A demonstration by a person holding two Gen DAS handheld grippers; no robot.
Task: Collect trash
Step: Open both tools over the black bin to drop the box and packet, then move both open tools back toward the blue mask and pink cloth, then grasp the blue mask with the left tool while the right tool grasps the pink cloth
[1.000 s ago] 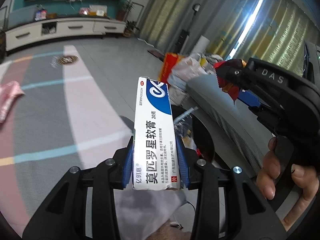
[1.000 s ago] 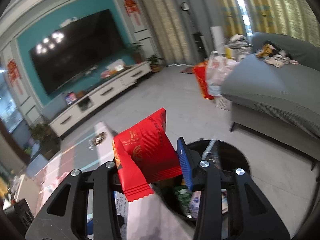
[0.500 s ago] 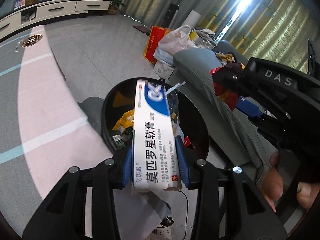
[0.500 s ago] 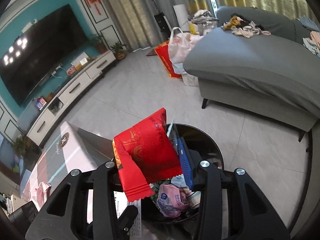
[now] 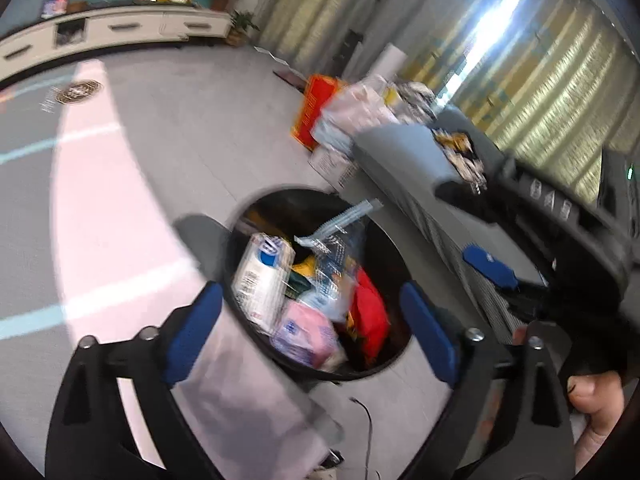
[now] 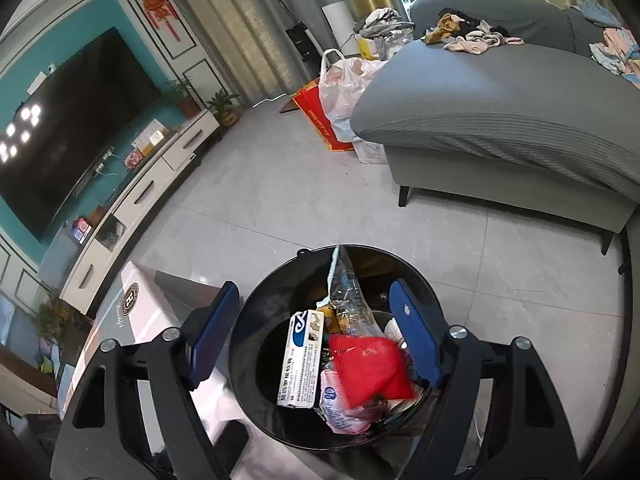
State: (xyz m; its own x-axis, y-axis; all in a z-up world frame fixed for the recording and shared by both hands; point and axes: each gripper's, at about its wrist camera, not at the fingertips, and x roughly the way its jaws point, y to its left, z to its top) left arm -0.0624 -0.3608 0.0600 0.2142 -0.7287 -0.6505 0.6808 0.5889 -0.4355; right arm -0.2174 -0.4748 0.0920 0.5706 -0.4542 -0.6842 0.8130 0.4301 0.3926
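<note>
A round black trash bin (image 6: 256, 344) stands on the floor below both grippers; it also shows in the left wrist view (image 5: 384, 240). In it lie the white and blue ointment box (image 6: 300, 360), the red snack wrapper (image 6: 370, 364), a pink packet (image 6: 340, 408) and a clear plastic wrapper (image 6: 348, 296). In the left wrist view the box (image 5: 260, 276) and red wrapper (image 5: 370, 312) rest in the bin too. My left gripper (image 5: 312, 328) is open and empty above the bin. My right gripper (image 6: 316, 336) is open and empty above the bin.
A grey sofa (image 6: 500, 108) with loose clothes stands to the right. A red bag (image 6: 320, 120) and a white plastic bag (image 6: 344, 88) sit by its end. A white TV cabinet (image 6: 140, 200) runs along the teal wall. A pale-topped table (image 6: 140, 312) is beside the bin.
Both grippers have opened. The ointment box has dropped from the left gripper into the bin, and the red wrapper has dropped from the right gripper into the bin.
</note>
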